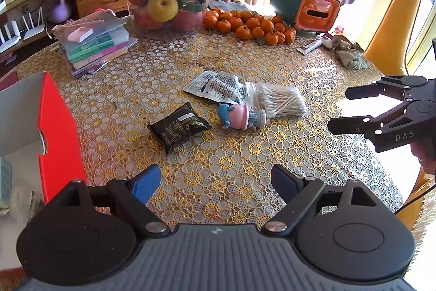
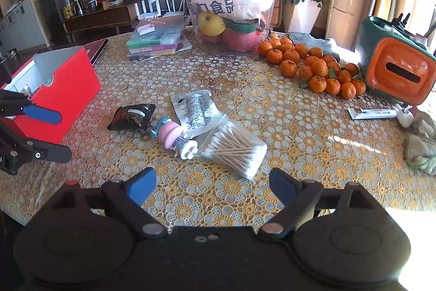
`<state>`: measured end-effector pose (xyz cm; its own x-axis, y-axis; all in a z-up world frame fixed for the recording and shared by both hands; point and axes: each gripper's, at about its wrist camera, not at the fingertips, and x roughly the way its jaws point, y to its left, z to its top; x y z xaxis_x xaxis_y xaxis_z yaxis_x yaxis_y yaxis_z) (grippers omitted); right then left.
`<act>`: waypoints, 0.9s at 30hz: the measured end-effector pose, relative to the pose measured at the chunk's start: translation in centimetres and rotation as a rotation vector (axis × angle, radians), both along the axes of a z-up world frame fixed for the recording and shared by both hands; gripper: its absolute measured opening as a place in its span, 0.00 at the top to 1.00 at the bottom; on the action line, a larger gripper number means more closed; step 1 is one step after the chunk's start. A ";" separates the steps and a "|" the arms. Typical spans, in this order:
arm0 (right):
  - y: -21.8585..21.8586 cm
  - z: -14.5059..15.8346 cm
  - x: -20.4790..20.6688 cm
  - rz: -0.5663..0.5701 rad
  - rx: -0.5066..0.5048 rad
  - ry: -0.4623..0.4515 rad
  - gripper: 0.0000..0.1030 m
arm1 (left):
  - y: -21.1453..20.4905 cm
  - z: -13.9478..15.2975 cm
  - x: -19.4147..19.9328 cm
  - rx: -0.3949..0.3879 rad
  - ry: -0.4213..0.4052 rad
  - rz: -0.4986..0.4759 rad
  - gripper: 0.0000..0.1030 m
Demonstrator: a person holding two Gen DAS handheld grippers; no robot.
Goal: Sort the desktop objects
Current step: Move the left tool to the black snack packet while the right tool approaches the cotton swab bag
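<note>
1. Fingers of the left gripper (image 1: 215, 182) are seen spread wide with nothing between them, held above the counter (image 1: 218, 160).
2. At the far left, a red box (image 1: 58, 132) stands open, just beside the left gripper; it is judged to be the sorting bin.
3. Ahead of the left fingers, slightly left of centre, a black packet (image 1: 178, 127) lies flat, its long axis running diagonally across the fingers' line.
4. Right of it, a pink-and-blue toy (image 1: 239, 116) lies on its side, touching a silver printed sachet (image 1: 215, 86) and a bag of cotton swabs (image 1: 278, 100).
5. In the right wrist view, the swab bag (image 2: 234, 146) lies directly ahead of the right gripper (image 2: 212, 187), whose fingers are likewise spread and empty.
6. By judgement, the black packet is better reached by the left hand and the swabs by the right.
</note>
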<state>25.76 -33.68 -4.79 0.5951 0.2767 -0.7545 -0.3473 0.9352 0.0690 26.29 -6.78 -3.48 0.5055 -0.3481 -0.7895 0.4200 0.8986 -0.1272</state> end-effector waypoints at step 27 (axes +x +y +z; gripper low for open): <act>0.9 -4.6 7.7 0.314 -0.162 0.028 0.12 | -1.6 -4.1 9.1 0.068 0.062 -0.178 0.00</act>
<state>33.51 -32.78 -9.41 0.4785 0.3185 -0.8183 -0.6194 0.7830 -0.0574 35.43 -8.43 -7.61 0.3905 -0.3725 -0.8419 0.5661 0.8183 -0.0994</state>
